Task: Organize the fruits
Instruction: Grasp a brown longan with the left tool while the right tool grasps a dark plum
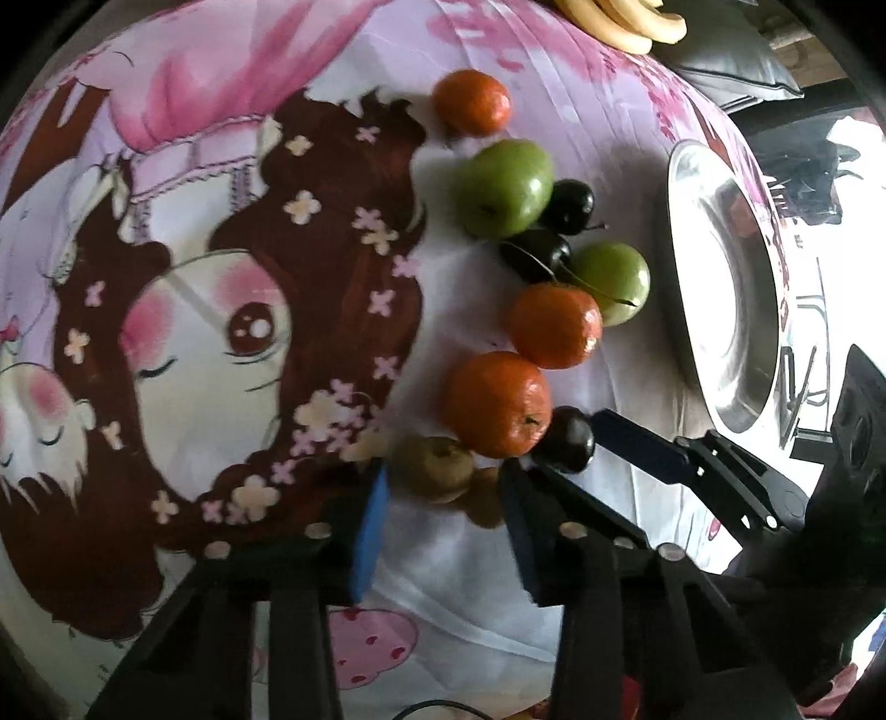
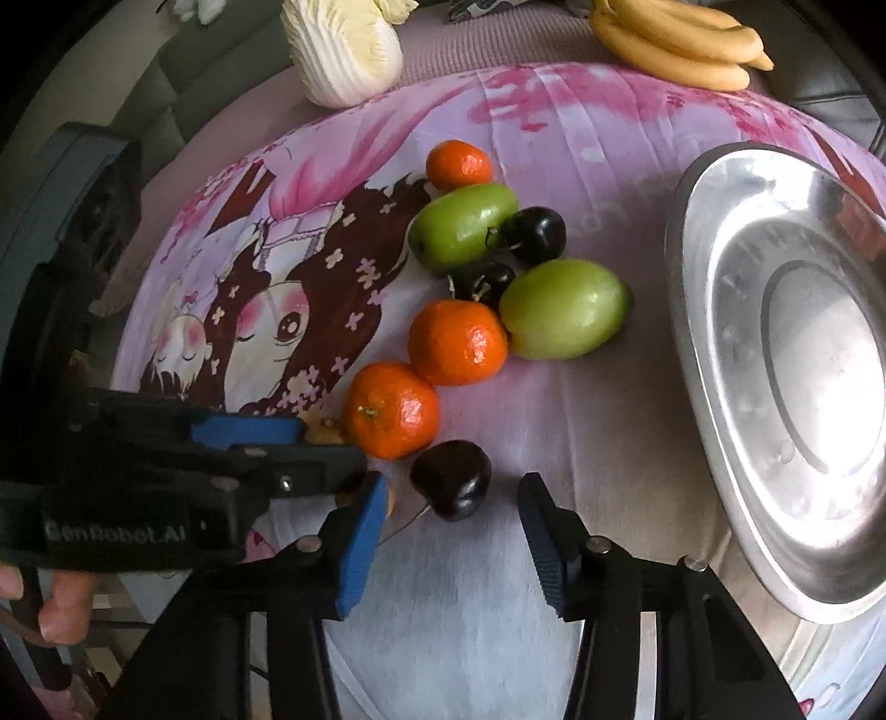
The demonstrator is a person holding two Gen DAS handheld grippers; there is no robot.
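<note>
A row of fruit lies on the cartoon-print cloth [image 2: 554,144]: three oranges [image 2: 392,410], two green fruits [image 2: 565,310], dark plums [image 2: 451,479] and small brown fruits [image 1: 434,468]. My left gripper [image 1: 443,493] is open, its jaws on either side of the brown fruits. It also shows in the right wrist view [image 2: 326,443]. My right gripper [image 2: 451,504] is open around the nearest dark plum; it also shows in the left wrist view [image 1: 581,448]. A steel plate [image 2: 720,498] lies to the right.
Bananas [image 2: 681,44] and a cabbage [image 2: 349,50] lie at the far edge of the cloth. A grey cushion [image 1: 736,72] sits at the far right. A hand [image 2: 61,609] holds the left gripper.
</note>
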